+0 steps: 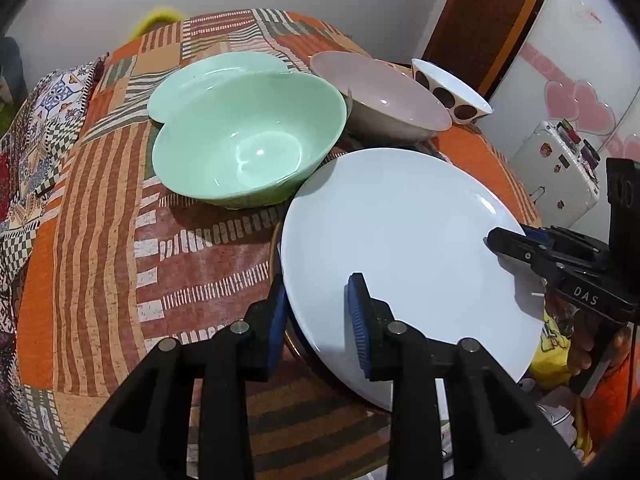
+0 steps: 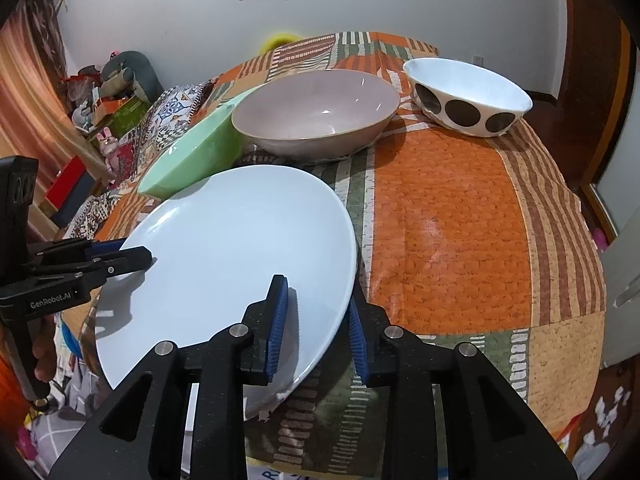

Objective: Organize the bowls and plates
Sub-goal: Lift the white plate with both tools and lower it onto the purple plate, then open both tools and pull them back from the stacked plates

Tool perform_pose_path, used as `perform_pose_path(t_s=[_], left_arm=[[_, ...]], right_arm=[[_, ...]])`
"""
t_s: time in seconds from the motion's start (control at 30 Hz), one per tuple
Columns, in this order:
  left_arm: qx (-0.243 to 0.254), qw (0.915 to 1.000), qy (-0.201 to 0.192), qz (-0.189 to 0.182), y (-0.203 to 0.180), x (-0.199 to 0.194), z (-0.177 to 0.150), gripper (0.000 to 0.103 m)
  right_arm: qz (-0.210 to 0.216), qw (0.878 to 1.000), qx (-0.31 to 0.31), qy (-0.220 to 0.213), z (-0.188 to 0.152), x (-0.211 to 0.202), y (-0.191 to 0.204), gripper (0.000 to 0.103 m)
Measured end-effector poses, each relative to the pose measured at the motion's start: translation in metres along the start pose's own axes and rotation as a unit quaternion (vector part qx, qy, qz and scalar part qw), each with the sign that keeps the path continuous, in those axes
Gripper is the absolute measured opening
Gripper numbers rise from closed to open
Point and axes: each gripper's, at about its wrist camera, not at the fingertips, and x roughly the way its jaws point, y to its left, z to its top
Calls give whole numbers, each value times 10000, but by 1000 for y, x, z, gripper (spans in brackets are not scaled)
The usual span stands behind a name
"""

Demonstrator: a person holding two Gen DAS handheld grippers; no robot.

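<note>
A pale blue plate (image 1: 404, 248) is held tilted above the table's near edge by both grippers. My left gripper (image 1: 320, 312) is shut on its left rim, one pad above and one below. My right gripper (image 2: 320, 316) is shut on the plate's (image 2: 232, 248) right rim the same way; it also shows in the left wrist view (image 1: 516, 246). The left gripper shows in the right wrist view (image 2: 128, 258). A green bowl (image 1: 248, 136) stands on a green plate (image 1: 180, 88). A pink-grey bowl (image 2: 316, 112) and a white bowl with brown dots (image 2: 468, 96) stand behind.
The table wears a patterned orange, brown and green cloth (image 2: 460, 220). A white fridge (image 1: 560, 168) stands to the right of the table. Clutter and toys (image 2: 108, 92) lie on the floor to the left.
</note>
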Motion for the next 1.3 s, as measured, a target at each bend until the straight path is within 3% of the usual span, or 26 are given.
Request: perform_pose_path(t_s=[0.13,0.37,0.6,0.83,1.0,1.3], left_arm=[[106,9994,-160,304,0,-9,-2,30],[87,9993,-288,239,6,-25,-6,31],[105,9972,-682,298,5,-57,3,36],[10,9886,-1418,503,12,-111,23,48],[-164,9792,-1901,695,27,-147,45,49],[-680,9698,-2142,946,78,-164,100,49]], right_arm=[[-64,9999,-112,52,0,1,3,29],[-85,9999,-113,-97,4,-7,3,32],[98,9990,-8,-447,20,-37,-2,38],[101,9941,-295,-1035,53,-73,18,39],[384,9898,-315,-1339,86,-88,29,40],[599,9861,-576,-1440,146,-82,58,40]])
